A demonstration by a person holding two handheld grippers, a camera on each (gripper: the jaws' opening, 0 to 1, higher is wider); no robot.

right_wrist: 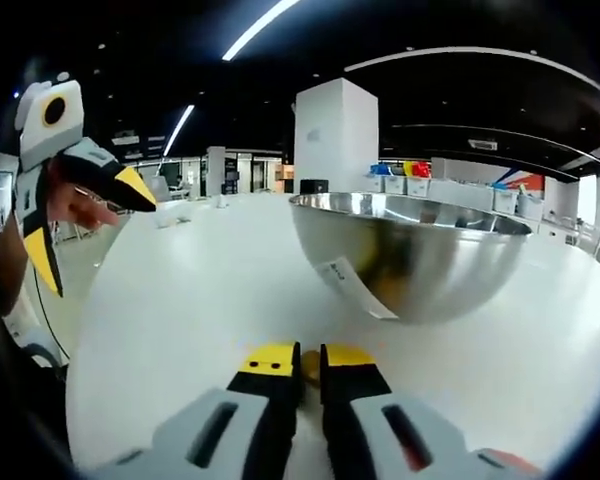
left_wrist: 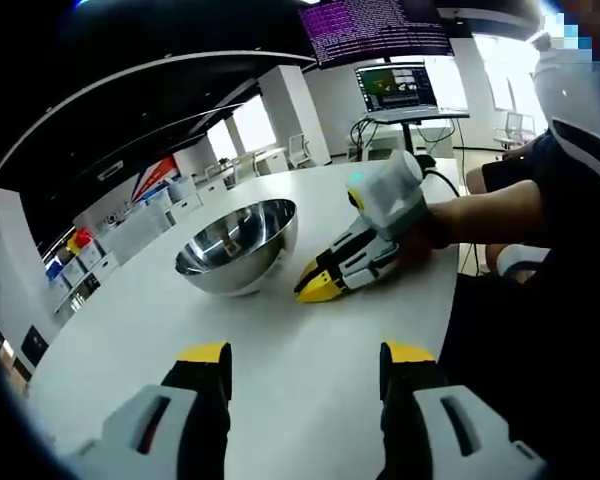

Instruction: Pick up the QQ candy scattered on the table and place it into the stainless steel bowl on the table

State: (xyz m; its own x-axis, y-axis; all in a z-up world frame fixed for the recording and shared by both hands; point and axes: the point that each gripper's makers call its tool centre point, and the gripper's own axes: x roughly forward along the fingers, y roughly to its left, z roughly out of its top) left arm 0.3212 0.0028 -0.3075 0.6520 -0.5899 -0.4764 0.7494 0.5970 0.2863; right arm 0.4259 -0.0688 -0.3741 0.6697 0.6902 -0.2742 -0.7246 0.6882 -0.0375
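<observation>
1. On the white bench (left_wrist: 310, 370) stands the stainless steel bowl (left_wrist: 238, 245), upright, toward the far side from the left gripper's camera. In the right gripper view the bowl (right_wrist: 420, 255) rises close ahead and a little right of the jaws, with a small paper label on its side.
2. The right gripper (right_wrist: 310, 358) rests low on the bench, its jaws drawn nearly together on a small brownish piece, likely a QQ candy (right_wrist: 309, 366). In the left gripper view the right gripper (left_wrist: 318, 287) lies with its yellow tips on the bench just beside the bowl's base.
3. The left gripper (left_wrist: 305, 355) hovers above the bench with its jaws spread wide and nothing between them; in the right gripper view the left gripper (right_wrist: 85, 225) hangs well off to the side, also spread.
4. Progress, as I judge it: one candy is being gripped and not yet lifted. The bowl's inside shows only reflections, so whether any candy is in it I cannot tell, and I make out no other candy on the bench.
5. Room: the bench around the bowl is bare, leaving a free path up and over the rim. The rim stands higher than the right jaws, so a lift must come first. The bench's near edge lies close behind the left gripper.
</observation>
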